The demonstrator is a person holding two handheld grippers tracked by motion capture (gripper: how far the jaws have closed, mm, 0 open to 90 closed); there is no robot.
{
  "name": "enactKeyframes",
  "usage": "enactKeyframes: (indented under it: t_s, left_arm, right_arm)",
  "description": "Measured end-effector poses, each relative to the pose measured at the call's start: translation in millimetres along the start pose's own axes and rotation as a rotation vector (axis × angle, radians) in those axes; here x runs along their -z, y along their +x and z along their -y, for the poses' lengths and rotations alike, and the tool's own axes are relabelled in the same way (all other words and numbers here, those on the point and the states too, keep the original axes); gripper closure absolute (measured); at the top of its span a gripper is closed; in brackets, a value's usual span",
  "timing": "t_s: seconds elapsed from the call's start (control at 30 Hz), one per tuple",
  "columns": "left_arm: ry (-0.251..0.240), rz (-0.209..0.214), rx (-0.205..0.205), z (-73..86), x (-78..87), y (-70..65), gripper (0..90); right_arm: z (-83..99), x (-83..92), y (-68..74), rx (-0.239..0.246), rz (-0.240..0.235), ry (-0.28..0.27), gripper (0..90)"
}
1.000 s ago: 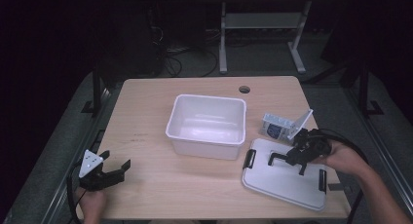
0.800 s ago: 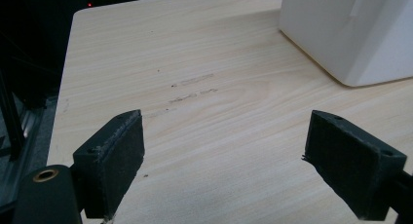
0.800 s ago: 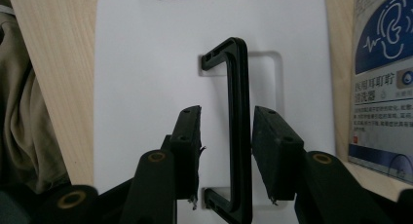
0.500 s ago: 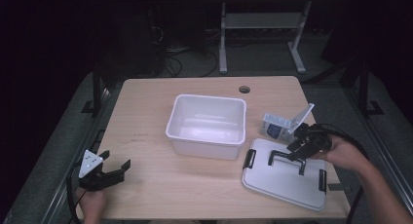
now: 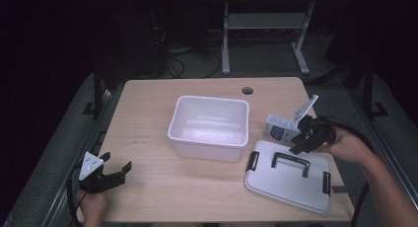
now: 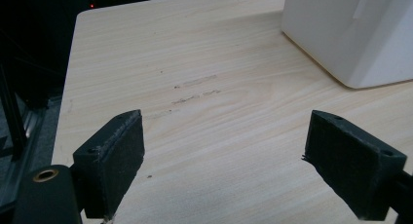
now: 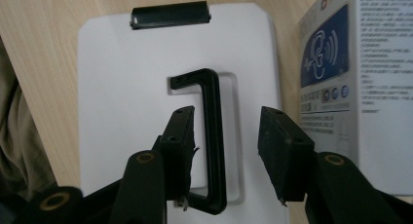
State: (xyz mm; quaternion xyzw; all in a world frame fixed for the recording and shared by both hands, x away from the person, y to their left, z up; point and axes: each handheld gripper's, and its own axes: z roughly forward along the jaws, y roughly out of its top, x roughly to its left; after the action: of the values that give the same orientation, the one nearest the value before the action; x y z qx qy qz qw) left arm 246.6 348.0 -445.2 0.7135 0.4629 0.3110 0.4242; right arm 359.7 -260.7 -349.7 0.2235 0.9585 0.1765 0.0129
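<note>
The lid (image 5: 291,180), a flat grey-white rectangle with a black handle (image 5: 290,163) on top and black clips at its short ends, lies flat on the wooden table (image 5: 148,123) at the near right. Its long axis runs left to right in the high view, slightly skewed, and the handle runs along that axis. Just beyond its far edge lies a small printed box (image 5: 278,128), white with a blue panel, close to the lid but apart from it. To the left stands an open white tub (image 5: 209,126), near the lid's left clip.

The right gripper (image 5: 301,140) hangs over the lid's far edge, beside the box. In the right gripper view its jaws straddle the handle (image 7: 214,136) from above, half spread and just been opening, with the pads clear of the bar. The box (image 7: 360,87) crowds that view's right side and is cut off by the frame.

The left gripper (image 5: 118,171) rests at the near left corner, jaws spread wide over bare wood (image 6: 219,112), well apart from the tub. The tub's corner (image 6: 355,34) is cropped there.
</note>
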Motion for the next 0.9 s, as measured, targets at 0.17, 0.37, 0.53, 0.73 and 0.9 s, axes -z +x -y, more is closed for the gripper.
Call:
enactKeyframes:
  t_s: [0.17, 0.37, 0.53, 0.73, 0.9]
  left_arm:
    - [-0.001, 0.004, 0.000, 0.0, -0.3, -0.1, 13.7]
    - [0.003, 0.005, -0.004, -0.3, -0.9, -1.0, 13.7]
    - [0.005, 0.005, -0.002, -0.1, -1.3, -1.1, 13.7]
    - [0.000, 0.003, 0.002, -0.1, -0.7, 0.1, 13.7]
    - [-0.004, -0.001, 0.004, 0.3, -0.1, 0.0, 13.7]
  right_arm:
    - [-3.6, 3.5, -7.1, -0.010, 0.014, -0.001, 54.5]
    - [-5.7, 3.6, -14.7, -0.017, 0.038, 0.004, 52.9]
    - [-7.2, 5.6, -21.9, -0.033, 0.049, 0.001, 50.4]
    - [-9.9, 5.7, -27.4, -0.038, 0.059, -0.016, 49.5]
    - [-12.3, 2.8, -30.9, -0.039, 0.059, -0.016, 48.8]
